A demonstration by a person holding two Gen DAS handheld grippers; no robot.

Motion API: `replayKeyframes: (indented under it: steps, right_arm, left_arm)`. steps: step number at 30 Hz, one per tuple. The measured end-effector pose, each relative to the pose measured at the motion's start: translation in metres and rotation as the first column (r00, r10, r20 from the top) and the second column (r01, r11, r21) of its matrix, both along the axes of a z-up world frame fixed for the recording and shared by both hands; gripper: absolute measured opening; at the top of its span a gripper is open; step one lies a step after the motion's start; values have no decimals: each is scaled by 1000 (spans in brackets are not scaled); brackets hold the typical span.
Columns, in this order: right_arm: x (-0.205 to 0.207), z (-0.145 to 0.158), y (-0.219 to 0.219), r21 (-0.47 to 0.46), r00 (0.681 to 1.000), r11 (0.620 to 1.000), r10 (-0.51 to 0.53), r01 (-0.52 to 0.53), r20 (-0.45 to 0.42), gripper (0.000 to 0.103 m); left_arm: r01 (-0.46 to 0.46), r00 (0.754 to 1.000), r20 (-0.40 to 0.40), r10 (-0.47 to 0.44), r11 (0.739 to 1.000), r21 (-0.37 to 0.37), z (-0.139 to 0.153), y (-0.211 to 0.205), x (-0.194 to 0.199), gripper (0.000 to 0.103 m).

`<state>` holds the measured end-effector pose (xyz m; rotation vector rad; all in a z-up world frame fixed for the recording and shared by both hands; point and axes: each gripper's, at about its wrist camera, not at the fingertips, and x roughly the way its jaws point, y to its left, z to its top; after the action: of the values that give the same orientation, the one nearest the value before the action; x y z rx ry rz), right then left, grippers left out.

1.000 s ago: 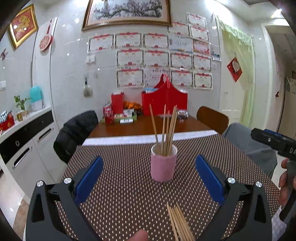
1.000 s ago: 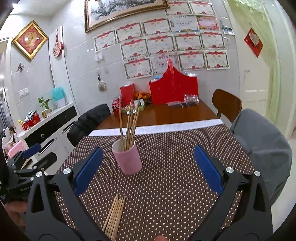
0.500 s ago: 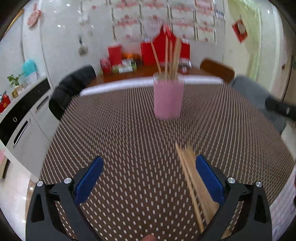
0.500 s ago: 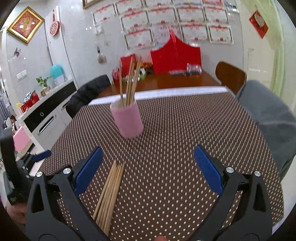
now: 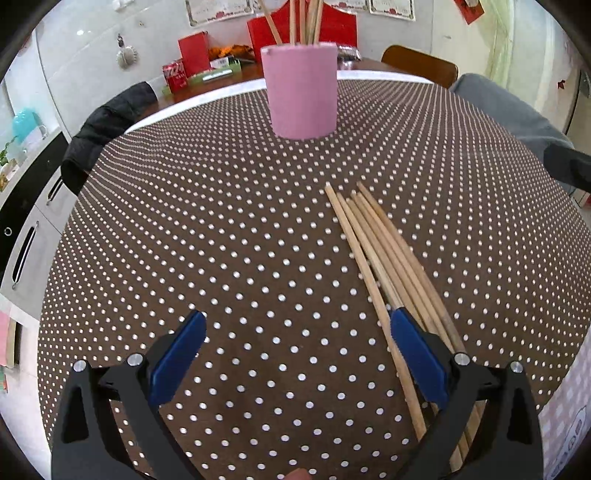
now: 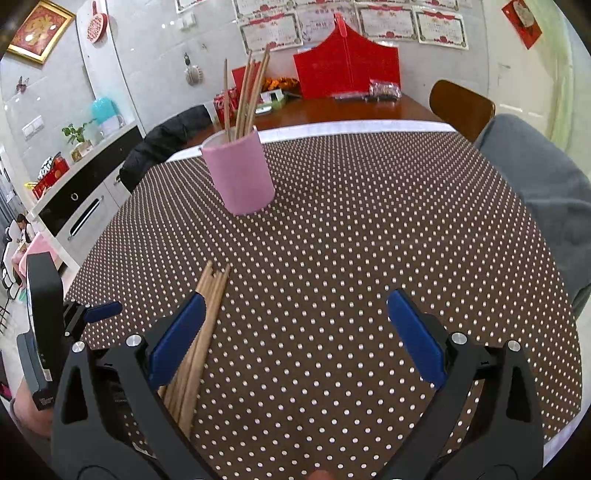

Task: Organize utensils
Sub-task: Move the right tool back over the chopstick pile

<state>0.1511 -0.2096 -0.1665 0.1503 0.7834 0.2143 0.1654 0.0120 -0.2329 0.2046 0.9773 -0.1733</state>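
Observation:
A pink cup (image 5: 302,88) stands on the dotted brown tablecloth and holds several wooden chopsticks (image 5: 301,20). It also shows in the right wrist view (image 6: 239,172) with its sticks (image 6: 248,99). A bundle of loose chopsticks (image 5: 384,254) lies flat on the cloth; in the right wrist view it (image 6: 199,339) lies at lower left. My left gripper (image 5: 295,332) is open and empty, low over the cloth, its right finger over the bundle. My right gripper (image 6: 291,317) is open and empty, its left finger over the bundle.
The tablecloth (image 5: 221,221) covers the near part of a wooden table (image 6: 351,107). At the far end stand a red box (image 6: 347,70) and cans. A black jacket (image 5: 107,122) hangs on a chair at left, a grey one (image 6: 535,173) at right. The left gripper shows at left (image 6: 96,310).
Both grippers have tilted down and moved lower toward the table. The loose chopsticks now lie higher in both views, under one finger of each gripper. Jaws stay open.

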Motion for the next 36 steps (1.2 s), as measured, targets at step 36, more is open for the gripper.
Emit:
replayKeyframes:
  steps: [36]
  right_arm:
    - [-11, -64, 81, -227, 958, 947, 174, -226, -228, 97]
  left_arm:
    - [-20, 1000, -18, 19, 998, -66, 1, 19, -6, 98]
